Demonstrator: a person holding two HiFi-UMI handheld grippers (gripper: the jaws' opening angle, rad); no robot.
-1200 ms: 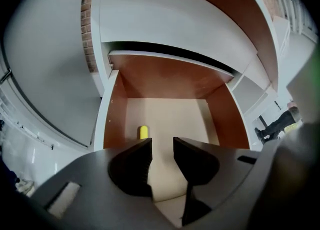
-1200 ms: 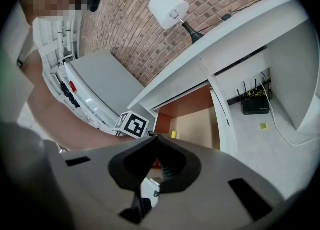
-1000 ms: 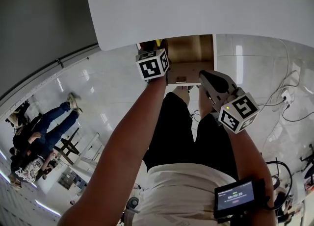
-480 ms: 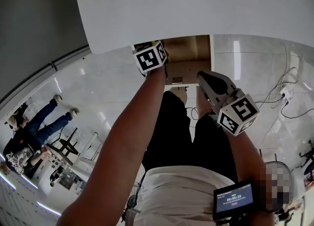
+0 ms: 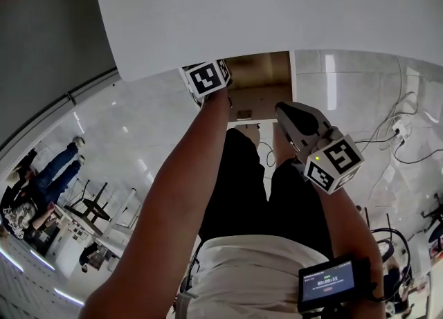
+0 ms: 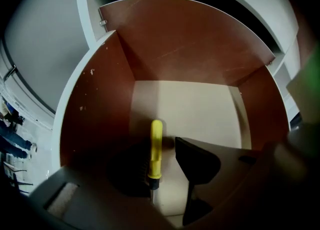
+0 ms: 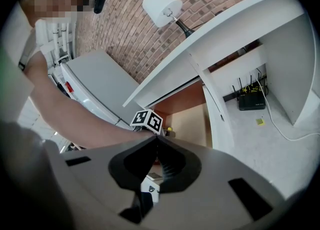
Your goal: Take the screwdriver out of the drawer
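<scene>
The screwdriver (image 6: 156,146) has a yellow handle and lies on the pale floor of the open wooden drawer (image 6: 95,119), its shaft end towards me. My left gripper (image 6: 160,148) points steeply down into the drawer and its jaws are closing. The handle lies between them, close against the left jaw, with a gap to the right fingertip (image 6: 182,146). In the head view only its marker cube (image 5: 206,77) shows, at the drawer (image 5: 259,96) mouth under the desk. My right gripper (image 5: 280,108) hovers at the drawer's front right corner, shut (image 7: 156,143), nothing seen between its pads.
The white desk top (image 5: 277,6) overhangs the drawer. Cables and a power strip (image 5: 401,134) lie on the tiled floor at right. A router (image 7: 252,103) sits under the desk. People (image 5: 41,179) stand far off at left. A small screen (image 5: 331,281) is on the right forearm.
The left gripper's cube has moved up the picture, further under the desk edge and into the drawer. The right gripper has stayed put. The people at left have shifted.
</scene>
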